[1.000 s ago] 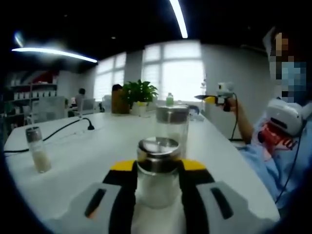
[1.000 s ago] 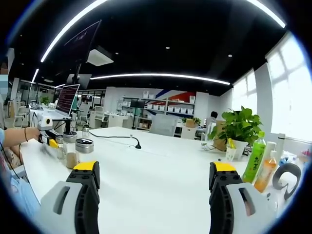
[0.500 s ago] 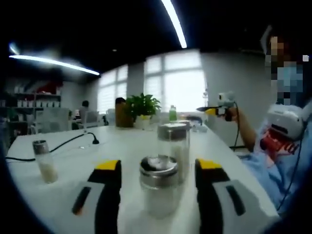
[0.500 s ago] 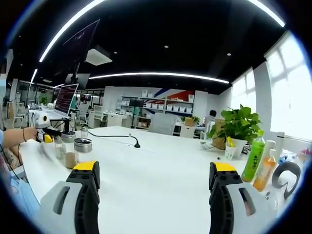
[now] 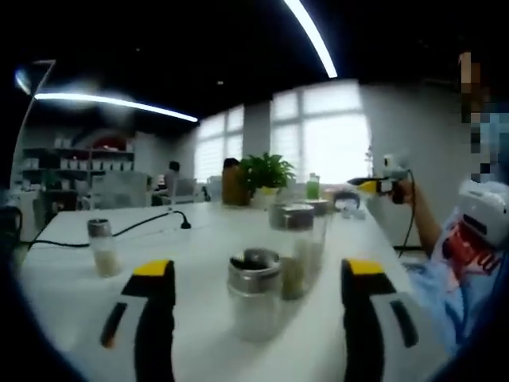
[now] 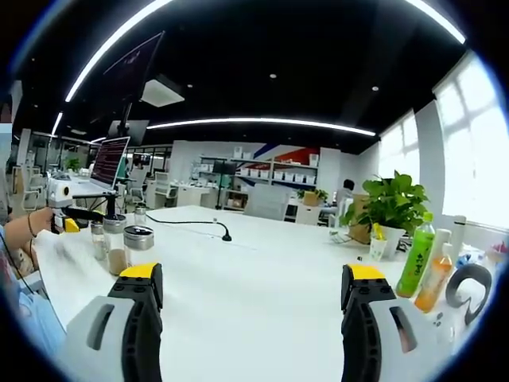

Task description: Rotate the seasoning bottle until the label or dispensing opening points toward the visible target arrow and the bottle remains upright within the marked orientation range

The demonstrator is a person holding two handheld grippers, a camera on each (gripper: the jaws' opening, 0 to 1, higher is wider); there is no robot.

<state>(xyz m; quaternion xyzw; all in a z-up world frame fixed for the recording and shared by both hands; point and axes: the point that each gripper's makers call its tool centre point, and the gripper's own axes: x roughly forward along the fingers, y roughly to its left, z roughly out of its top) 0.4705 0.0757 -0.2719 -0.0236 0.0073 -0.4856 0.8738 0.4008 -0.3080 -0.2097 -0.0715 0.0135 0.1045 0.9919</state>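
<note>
- The clear glass seasoning bottle with a steel lid (image 5: 255,293) is seen upright on the white table (image 5: 199,239), between the wide-open, empty left tool (image 5: 258,298).
- The right tool (image 6: 250,310) is held open and empty, well apart.
- No target arrow is visible, so completion cannot be judged.

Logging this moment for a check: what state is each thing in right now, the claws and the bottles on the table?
Left claw: open, jaws apart either side of a bottle.
Right claw: open, holding nothing.
Near seasoning bottle: upright, capped, free on the table.
Taller bottle: upright, capped, just behind it.
Small bottle: upright, capped, standing apart.
Green drink bottle: upright, capped.
</note>
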